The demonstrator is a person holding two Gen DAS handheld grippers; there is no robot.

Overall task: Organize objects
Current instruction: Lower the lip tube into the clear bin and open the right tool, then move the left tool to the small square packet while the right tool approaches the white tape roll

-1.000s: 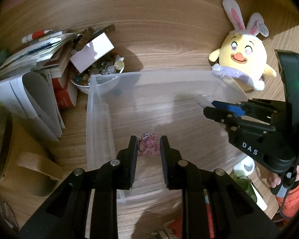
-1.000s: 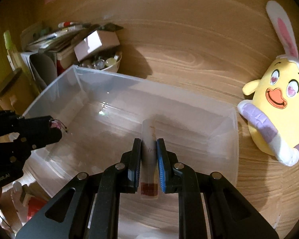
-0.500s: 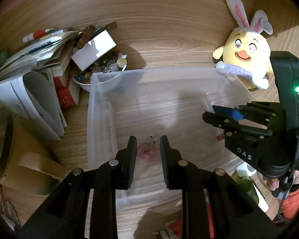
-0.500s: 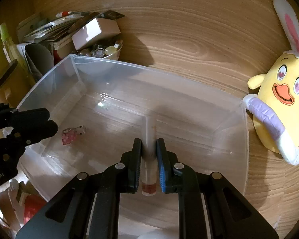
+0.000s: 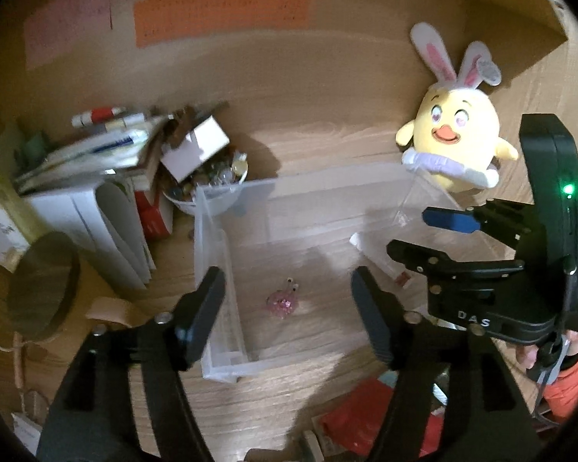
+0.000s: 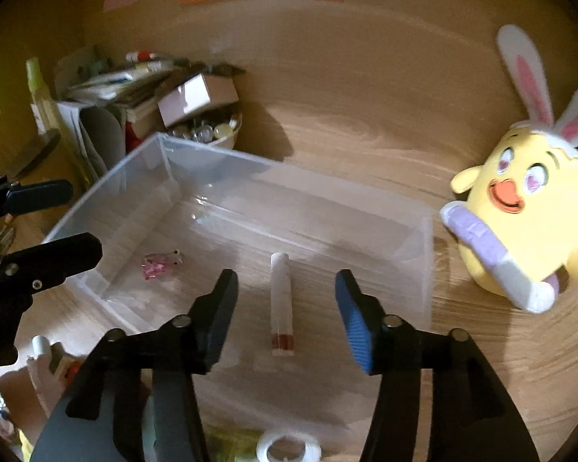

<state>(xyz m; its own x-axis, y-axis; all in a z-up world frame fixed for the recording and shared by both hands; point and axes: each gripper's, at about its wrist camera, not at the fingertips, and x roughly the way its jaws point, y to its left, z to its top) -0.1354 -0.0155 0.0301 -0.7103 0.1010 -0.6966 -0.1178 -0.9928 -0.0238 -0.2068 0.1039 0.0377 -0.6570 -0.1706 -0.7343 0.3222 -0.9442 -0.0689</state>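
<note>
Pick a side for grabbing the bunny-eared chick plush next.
Right. The chick plush sits just right of the right hand-held gripper, whose opening jaws are empty. The left hand-held gripper is farther, across the clear bin.

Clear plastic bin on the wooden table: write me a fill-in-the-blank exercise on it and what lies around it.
1. The small pink trinket lies inside the clear plastic ____.
2. The white tube with a red band lies flat between the open fingers of the ____ tool.
3. The yellow chick plush wears white and pink ____ ears.
4. The plush stands ____ the bin.

Missing words: bin; right; bunny; outside
</note>
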